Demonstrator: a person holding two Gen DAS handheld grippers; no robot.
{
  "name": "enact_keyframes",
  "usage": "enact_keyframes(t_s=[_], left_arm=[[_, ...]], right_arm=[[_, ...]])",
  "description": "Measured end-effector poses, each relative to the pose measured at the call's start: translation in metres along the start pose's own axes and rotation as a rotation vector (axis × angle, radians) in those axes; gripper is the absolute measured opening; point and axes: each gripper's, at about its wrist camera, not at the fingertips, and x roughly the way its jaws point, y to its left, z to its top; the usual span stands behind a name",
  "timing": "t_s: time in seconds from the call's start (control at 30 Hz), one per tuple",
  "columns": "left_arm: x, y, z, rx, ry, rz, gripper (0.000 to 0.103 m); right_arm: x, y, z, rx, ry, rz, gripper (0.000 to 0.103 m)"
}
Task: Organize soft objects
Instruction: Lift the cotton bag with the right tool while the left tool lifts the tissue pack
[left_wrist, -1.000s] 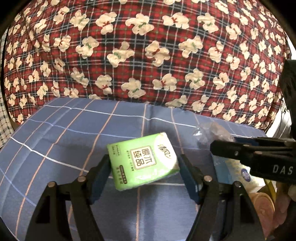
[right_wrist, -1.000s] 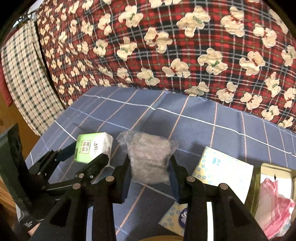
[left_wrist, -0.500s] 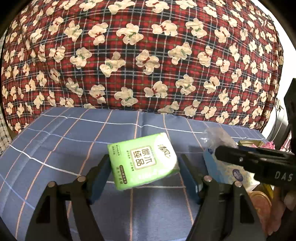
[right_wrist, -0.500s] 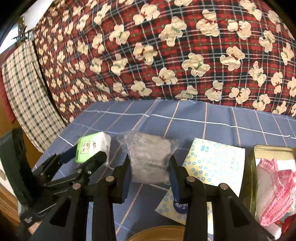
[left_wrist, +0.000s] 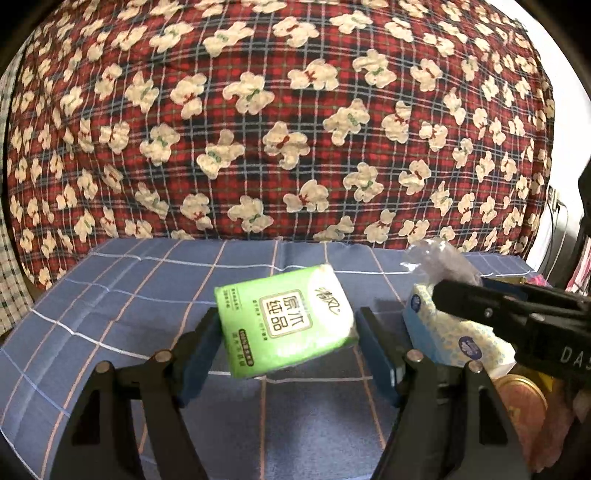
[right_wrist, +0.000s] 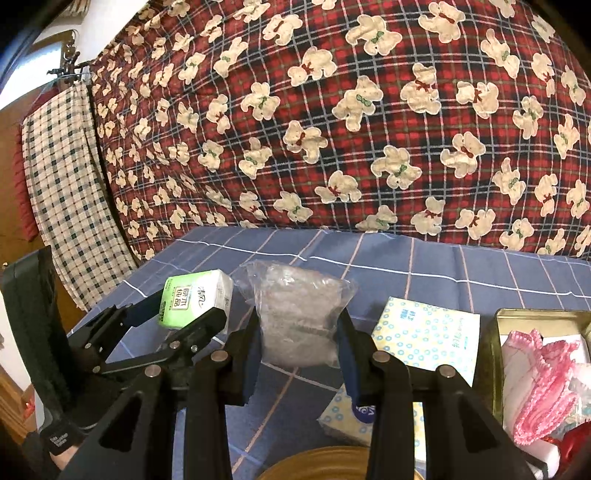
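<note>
Bare blue cloth (left_wrist: 122, 295) left; tin (right_wrist: 535, 317) right

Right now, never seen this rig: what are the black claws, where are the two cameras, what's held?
No robot arm: a person holds one two-finger gripper in each hand, with a fisheye camera on each looking along its fingers. The left-wrist view shows the left gripper clamped on a green plastic-wrapped tissue pack. The right-wrist view shows the right gripper clamped on a clear crinkly plastic packet. Both are held above a blue checked cloth. On it lie a white tissue pack with blue rings and a gold metal tin holding pink-edged cloth.
</note>
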Motion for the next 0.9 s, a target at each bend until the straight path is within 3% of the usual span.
enact_keyframes(t_s=[0.5, 0.9], left_arm=[[-0.023, -0.012, -0.003, 0.042, -0.106, 0.033, 0.073], [-0.027, -0.007, -0.004, 0.014, -0.129, 0.062, 0.073]], right_arm=[[-0.023, 0.001, -0.002, 0.002, -0.166, -0.009, 0.039], [-0.034, 0.003, -0.005, -0.01, -0.24, 0.0, 0.039]])
